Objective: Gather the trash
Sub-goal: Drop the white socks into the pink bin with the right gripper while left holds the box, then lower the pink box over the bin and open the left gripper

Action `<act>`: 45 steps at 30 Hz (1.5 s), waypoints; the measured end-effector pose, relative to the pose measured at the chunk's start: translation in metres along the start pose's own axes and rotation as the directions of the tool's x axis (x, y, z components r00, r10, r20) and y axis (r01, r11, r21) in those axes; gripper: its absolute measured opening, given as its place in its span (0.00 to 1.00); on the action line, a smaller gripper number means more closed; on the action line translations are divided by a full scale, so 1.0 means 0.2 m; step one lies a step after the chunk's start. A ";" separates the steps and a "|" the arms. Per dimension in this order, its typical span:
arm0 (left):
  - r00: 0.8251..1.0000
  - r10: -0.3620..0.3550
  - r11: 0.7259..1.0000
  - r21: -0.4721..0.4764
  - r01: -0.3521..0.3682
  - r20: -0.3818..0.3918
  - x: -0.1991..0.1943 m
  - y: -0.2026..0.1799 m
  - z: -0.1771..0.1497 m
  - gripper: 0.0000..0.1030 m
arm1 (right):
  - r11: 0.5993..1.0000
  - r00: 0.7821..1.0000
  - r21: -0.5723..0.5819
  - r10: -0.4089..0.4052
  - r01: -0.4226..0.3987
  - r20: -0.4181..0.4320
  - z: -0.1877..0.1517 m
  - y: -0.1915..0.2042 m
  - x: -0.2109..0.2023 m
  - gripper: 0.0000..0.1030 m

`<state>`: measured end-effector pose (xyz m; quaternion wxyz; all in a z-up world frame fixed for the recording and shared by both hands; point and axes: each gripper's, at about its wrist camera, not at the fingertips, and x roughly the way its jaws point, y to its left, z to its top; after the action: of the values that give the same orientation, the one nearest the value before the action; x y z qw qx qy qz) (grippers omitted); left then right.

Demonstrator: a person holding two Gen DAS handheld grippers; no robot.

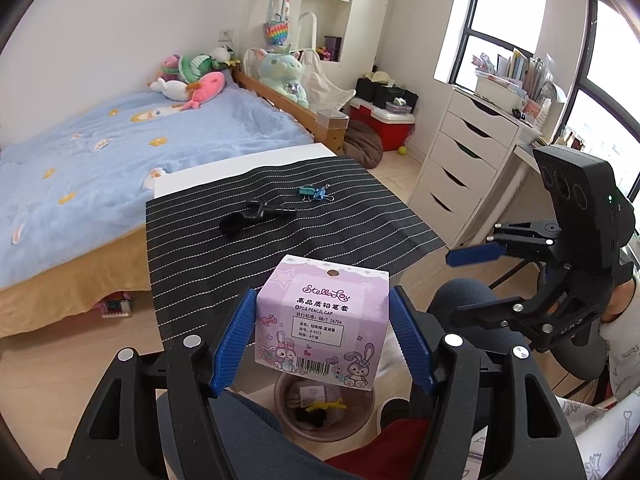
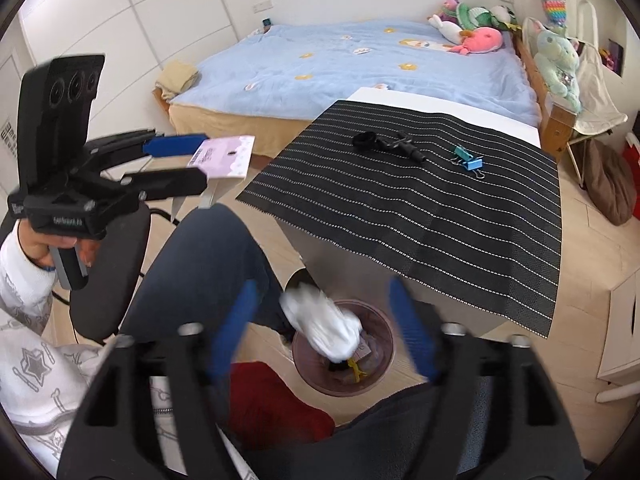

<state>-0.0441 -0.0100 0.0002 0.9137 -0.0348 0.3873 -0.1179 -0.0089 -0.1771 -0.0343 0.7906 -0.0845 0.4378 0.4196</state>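
Bed (image 2: 340,56) behind; counter (image 2: 440,108) with striped mat (image 2: 420,216), black tool (image 2: 400,145), binder clips (image 2: 467,160). Below, pink bin (image 2: 376,384). Left gripper (image 1: 324,340) jaws clamp pencil-cap box (image 1: 324,312); right gripper (image 2: 320,332) jaws wide, white wad (image 2: 320,328) loose between them above bin.

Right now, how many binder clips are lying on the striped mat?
2. A green binder clip and a blue binder clip lie touching each other near the far right part of the striped mat. Nothing seems to hide more.
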 end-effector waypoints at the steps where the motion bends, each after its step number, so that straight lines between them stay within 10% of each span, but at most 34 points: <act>1: 1.000 -0.004 1.000 0.000 0.004 -0.003 0.00 0.00 0.00 0.63 | 1.000 1.000 0.008 -0.004 0.004 0.006 0.00 -0.01 0.00 0.85; 43: 0.992 -0.090 0.990 0.098 0.099 -0.090 0.11 -0.19 0.00 0.64 | 0.978 0.986 0.163 -0.146 0.130 0.086 0.00 -0.18 -0.20 0.97; 45: 0.991 -0.095 0.990 0.096 0.104 -0.093 0.13 -0.19 0.00 0.77 | 0.978 0.986 0.165 -0.141 0.126 0.086 0.00 -0.18 -0.20 0.97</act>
<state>-0.0340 -0.0539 -0.0116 0.8893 -0.0026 0.4186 -0.1840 0.0073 -0.2244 -0.0129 0.8416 -0.0300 0.4242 0.3331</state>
